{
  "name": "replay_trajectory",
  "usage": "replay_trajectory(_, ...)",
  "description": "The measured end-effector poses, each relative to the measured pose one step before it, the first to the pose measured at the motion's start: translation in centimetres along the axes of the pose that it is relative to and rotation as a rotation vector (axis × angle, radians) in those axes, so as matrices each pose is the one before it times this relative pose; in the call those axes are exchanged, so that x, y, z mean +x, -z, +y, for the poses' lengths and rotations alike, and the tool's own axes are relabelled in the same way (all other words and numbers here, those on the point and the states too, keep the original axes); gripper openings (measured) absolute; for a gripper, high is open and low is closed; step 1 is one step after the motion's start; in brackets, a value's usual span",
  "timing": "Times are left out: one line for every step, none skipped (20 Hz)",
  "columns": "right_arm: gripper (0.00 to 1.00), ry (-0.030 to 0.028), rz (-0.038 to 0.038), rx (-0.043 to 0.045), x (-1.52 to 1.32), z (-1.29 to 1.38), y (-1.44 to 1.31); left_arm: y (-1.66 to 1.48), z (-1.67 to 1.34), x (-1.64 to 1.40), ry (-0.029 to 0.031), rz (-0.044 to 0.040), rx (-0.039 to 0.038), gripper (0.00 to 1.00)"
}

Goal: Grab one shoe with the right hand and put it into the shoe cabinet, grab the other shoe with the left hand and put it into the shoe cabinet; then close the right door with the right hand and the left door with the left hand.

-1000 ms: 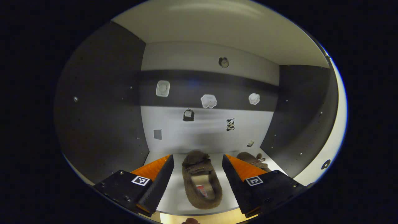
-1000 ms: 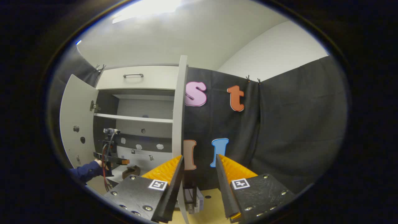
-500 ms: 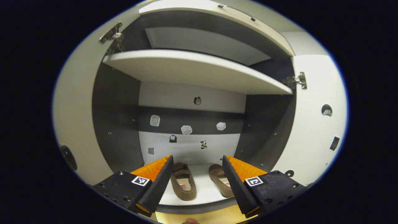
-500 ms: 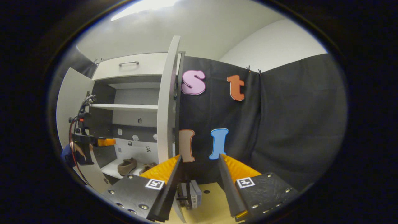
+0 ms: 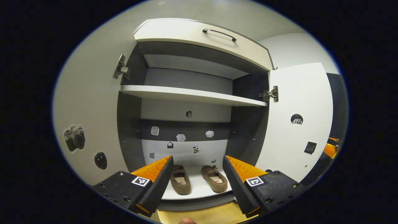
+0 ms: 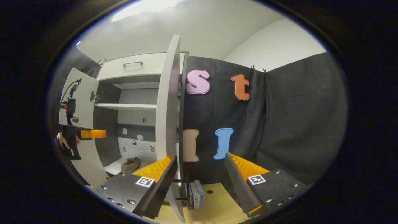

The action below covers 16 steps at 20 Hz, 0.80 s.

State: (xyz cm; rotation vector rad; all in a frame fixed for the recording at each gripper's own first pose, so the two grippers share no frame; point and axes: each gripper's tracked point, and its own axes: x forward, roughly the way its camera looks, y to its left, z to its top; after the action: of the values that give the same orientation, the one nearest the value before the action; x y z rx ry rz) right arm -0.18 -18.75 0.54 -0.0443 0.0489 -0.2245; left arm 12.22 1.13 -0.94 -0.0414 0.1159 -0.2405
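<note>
Open shoe cabinet (image 5: 192,95), two shoes (image 5: 180,183) inside, left tool (image 5: 197,177) empty

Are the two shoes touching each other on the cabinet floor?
Apart. The left gripper view shows the left shoe and the right shoe side by side on the cabinet floor, with a bare white strip between them.

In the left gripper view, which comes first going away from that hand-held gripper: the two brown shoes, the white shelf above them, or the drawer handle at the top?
1. The two brown shoes, side by side on the cabinet floor just beyond the open left hand-held gripper; too close to rank apart.
2. The white shelf, across the cabinet's middle.
3. The drawer handle, at the very top.
</note>
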Motion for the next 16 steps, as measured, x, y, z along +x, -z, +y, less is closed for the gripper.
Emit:
replay_trajectory(0.89, -0.00685, 0.00155, 0.00154, 0.052, 0.038, -0.041, 0.07, 0.198, -0.54, -0.00573, 0.00051, -0.00187, 0.96)
replay_trajectory(0.94, -0.00556, 0.00178, 0.00611, 0.03, 0.023, 0.067, -0.17, 0.062, -0.605, -0.00287, -0.00301, -0.0024, 0.96)
replay_trajectory(0.94, -0.00359, 0.00341, 0.00803, 0.04, 0.059, 0.041, -0.316, -0.1, -0.693, -0.00053, -0.00584, 0.00078, 0.96)
replay_trajectory(0.94, -0.00628, 0.00069, 0.00509, 0.048, 0.067, 0.111, -0.282, 0.043, -0.598, -0.00268, -0.00448, 0.00136, 0.96)
replay_trajectory(0.94, -0.00864, 0.00058, 0.0024, 0.051, 0.147, 0.014, -0.198, -0.078, -0.507, 0.00014, -0.00494, 0.00225, 0.96)
replay_trajectory(0.94, -0.01496, -0.00063, 0.00244, 0.114, 0.186, 0.001, -0.164, -0.052, -0.524, 0.00025, -0.00345, 0.00287, 0.96)
replay_trajectory(0.94, -0.02253, 0.0007, 0.00379, 0.135, 0.321, 0.023, -0.207, -0.037, -0.543, -0.00014, -0.00403, 0.00379, 0.96)
replay_trajectory(0.89, -0.03354, 0.00247, 0.00771, 0.171, 0.35, 0.104, -0.272, -0.047, -0.544, -0.00101, -0.00535, 0.00375, 0.96)
replay_trajectory(0.89, -0.03094, 0.00337, 0.00788, 0.018, 0.623, 0.042, -0.127, 0.035, -0.589, -0.0023, -0.00271, 0.00267, 0.96)
replay_trajectory(0.89, -0.03307, 0.00357, 0.00885, 0.064, 1.531, 0.207, -0.219, -0.041, -0.52, -0.0003, -0.00458, 0.00213, 0.96)
replay_trajectory(0.89, -0.03059, 0.00324, 0.00543, 0.257, 1.583, 0.059, -0.156, 0.049, -0.441, 0.00097, -0.00332, 0.00353, 0.96)
replay_trajectory(0.89, -0.02675, 0.00302, 0.00366, 0.642, 1.016, 0.14, -0.233, 0.021, -0.564, -0.00212, -0.00255, 0.005, 0.96)
replay_trajectory(0.89, -0.02242, 0.0024, 0.00063, 0.475, 0.903, 0.164, -0.291, 0.238, -0.621, -0.00891, -0.00483, 0.0044, 0.96)
replay_trajectory(0.93, -0.01947, -0.00046, -0.0012, 0.362, 0.979, 0.028, -0.402, 0.22, -0.739, -0.00984, -0.00535, 0.00413, 0.96)
replay_trajectory(0.93, -0.01541, -0.00069, -0.00325, 0.383, 0.85, -0.029, -0.196, 0.201, -0.492, -0.00534, -0.00562, 0.0046, 0.96)
replay_trajectory(0.94, -0.00766, -0.00005, -0.00439, 0.375, 0.469, -0.01, -0.26, 0.192, -0.593, -0.00743, -0.00478, 0.00063, 0.96)
